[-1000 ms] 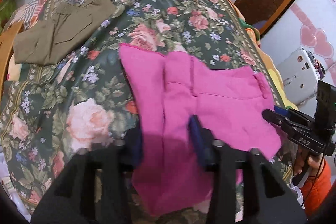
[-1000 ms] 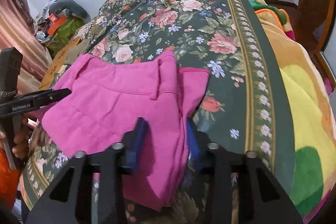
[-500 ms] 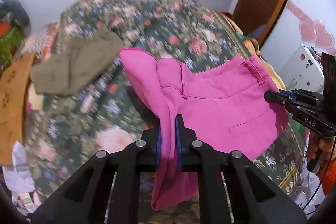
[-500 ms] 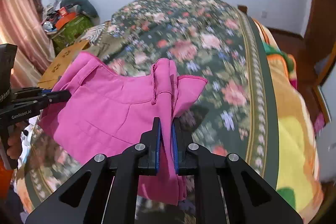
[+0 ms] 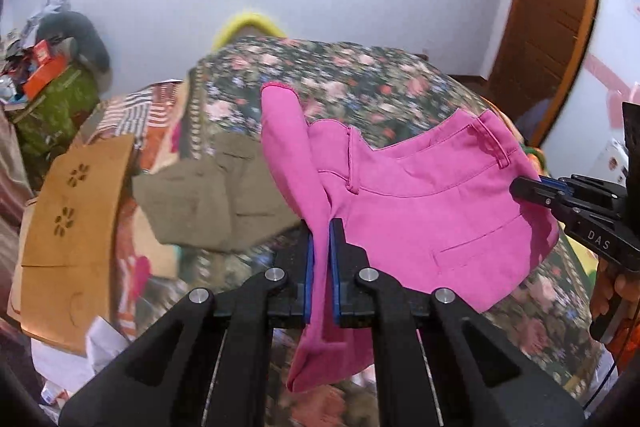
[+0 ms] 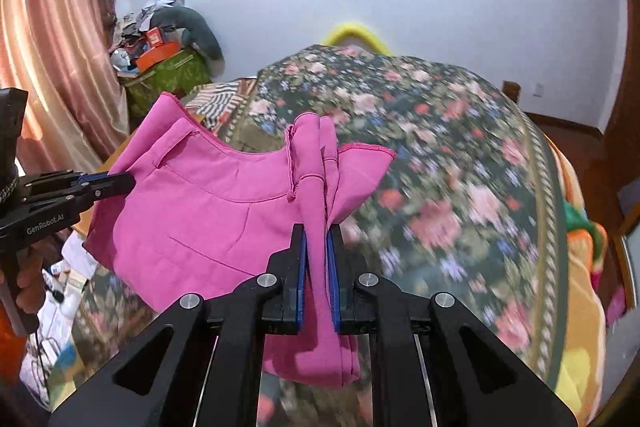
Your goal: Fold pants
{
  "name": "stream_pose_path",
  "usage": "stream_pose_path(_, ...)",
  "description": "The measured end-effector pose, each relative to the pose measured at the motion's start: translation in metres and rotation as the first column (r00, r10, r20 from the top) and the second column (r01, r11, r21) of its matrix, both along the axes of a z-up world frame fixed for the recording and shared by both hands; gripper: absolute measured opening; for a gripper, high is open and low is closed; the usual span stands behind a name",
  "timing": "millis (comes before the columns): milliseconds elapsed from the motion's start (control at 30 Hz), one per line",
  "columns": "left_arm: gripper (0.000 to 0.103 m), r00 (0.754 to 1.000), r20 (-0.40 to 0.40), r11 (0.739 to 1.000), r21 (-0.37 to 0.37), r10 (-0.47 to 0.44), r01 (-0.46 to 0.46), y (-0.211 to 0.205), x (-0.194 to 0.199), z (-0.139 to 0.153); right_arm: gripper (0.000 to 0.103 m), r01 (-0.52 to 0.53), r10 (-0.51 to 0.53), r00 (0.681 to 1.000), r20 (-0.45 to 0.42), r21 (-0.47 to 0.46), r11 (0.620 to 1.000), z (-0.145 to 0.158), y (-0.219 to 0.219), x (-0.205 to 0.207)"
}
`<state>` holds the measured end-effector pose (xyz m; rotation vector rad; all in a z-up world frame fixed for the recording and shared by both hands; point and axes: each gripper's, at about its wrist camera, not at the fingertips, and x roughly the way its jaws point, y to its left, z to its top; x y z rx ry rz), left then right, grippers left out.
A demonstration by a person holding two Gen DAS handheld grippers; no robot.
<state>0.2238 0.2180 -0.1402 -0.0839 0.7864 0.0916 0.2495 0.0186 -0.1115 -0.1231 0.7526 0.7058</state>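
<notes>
Pink pants (image 5: 420, 211) now lifted off bedspread (image 5: 360, 83), both hand-held grippers clamped.

My left gripper (image 5: 321, 227) pinches pink pants (image 5: 420, 211); cloth between pads hidden. Same at my right gripper (image 6: 316, 233). Lower end of pants drops behind my gripper arms, can't see all of it. Flower blanket (image 6: 440, 155) smeared with blur, flowers fuzzy. Part of brown pants (image 5: 216, 195) hidden behind pink cloth. Right hand (image 5: 612, 291) cut off at picture edge. Left hand (image 6: 28, 279) mostly cut off too. Junk pile (image 6: 160, 43) by wall too small to tell.
</notes>
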Motion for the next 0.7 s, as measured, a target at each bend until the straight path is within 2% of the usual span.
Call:
stream_pose_path(200, 0.007, 0.997, 0.004, 0.997, 0.025, 0.072, -0.072, 0.048, 0.03, -0.011, 0.008, -0.043, 0.043, 0.999, 0.016, -0.011, 0.999, -0.005, 0.056, 0.032)
stream_pose_path(433, 0.007, 0.989, 0.0, 0.989, 0.036, 0.145, -0.145, 0.101, 0.071, -0.039, 0.008, -0.083, 0.083, 0.997, 0.002, -0.031, 0.996, -0.025, 0.113, 0.07)
stream_pose_path(700, 0.007, 0.973, -0.077, 0.974, 0.08, 0.218, -0.212, 0.139, 0.122, -0.101, 0.008, -0.106, 0.103, 0.994, -0.038, -0.098, 0.99, -0.066, 0.164, 0.107)
